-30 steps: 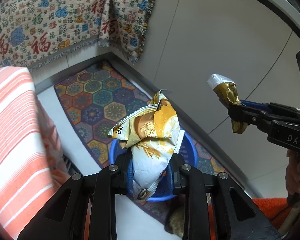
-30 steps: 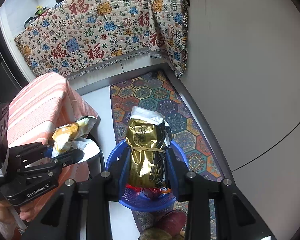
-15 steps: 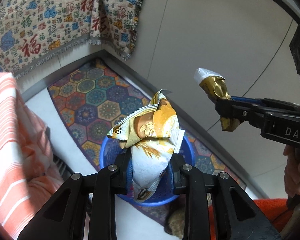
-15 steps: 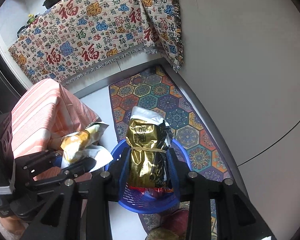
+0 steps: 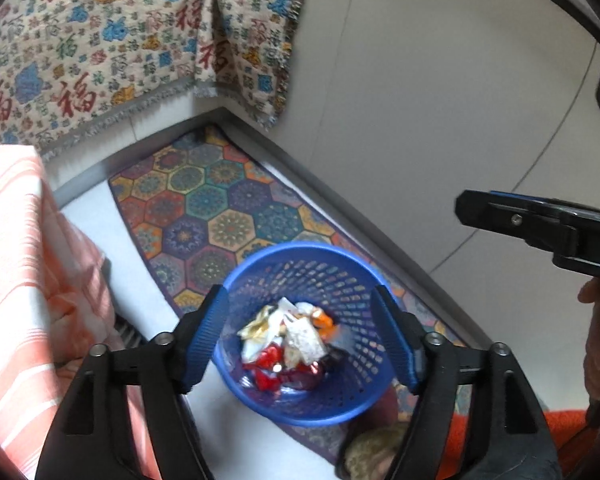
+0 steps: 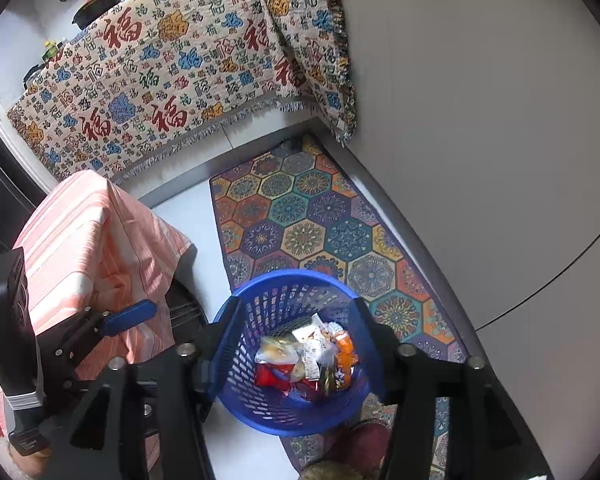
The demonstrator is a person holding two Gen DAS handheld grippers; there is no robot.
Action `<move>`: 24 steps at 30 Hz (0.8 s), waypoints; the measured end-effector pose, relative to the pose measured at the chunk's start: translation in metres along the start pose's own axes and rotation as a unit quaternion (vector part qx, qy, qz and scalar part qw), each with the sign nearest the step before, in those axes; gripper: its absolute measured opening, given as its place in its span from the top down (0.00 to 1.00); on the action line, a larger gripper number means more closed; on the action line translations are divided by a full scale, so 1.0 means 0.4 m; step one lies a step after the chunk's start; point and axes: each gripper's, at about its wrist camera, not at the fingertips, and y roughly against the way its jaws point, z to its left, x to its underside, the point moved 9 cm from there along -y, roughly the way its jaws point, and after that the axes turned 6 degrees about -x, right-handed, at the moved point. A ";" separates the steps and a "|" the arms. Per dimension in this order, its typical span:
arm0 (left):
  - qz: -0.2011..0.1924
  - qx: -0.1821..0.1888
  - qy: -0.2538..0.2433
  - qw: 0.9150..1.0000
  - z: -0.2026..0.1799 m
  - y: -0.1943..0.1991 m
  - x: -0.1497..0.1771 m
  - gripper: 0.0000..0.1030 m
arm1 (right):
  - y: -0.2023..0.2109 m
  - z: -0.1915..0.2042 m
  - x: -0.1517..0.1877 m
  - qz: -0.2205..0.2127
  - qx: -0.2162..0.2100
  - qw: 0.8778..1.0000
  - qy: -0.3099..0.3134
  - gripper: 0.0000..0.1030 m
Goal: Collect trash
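Now both wrappers (image 5: 288, 332) lie in basket (image 5: 300, 258).

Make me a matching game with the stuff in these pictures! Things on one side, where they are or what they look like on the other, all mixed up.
Things:
1. blue basket
2. wrappers
3. left gripper
4. striped cloth

Descriptions:
A. orange and white, draped beside the basket
B. open and holding nothing, above the basket
C. sitting partly on the patterned rug
D. piled inside the basket

Pairs: 1-C, 2-D, 3-B, 4-A
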 end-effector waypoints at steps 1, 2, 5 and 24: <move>-0.002 -0.006 0.004 1.000 0.004 0.004 -0.003 0.22 | 0.006 0.000 -0.003 -0.003 0.002 1.000 0.000 0.44; -0.003 -0.009 0.007 1.000 0.007 0.008 -0.006 0.22 | 0.011 0.000 -0.004 -0.005 0.003 1.000 0.001 0.43; -0.001 -0.018 0.015 1.000 0.011 0.030 -0.006 0.20 | 0.026 -0.003 -0.002 -0.006 0.009 1.000 -0.001 0.40; -0.008 -0.046 -0.005 0.999 -0.021 0.259 0.075 0.00 | 0.314 0.026 0.155 -0.079 0.100 0.992 0.025 0.00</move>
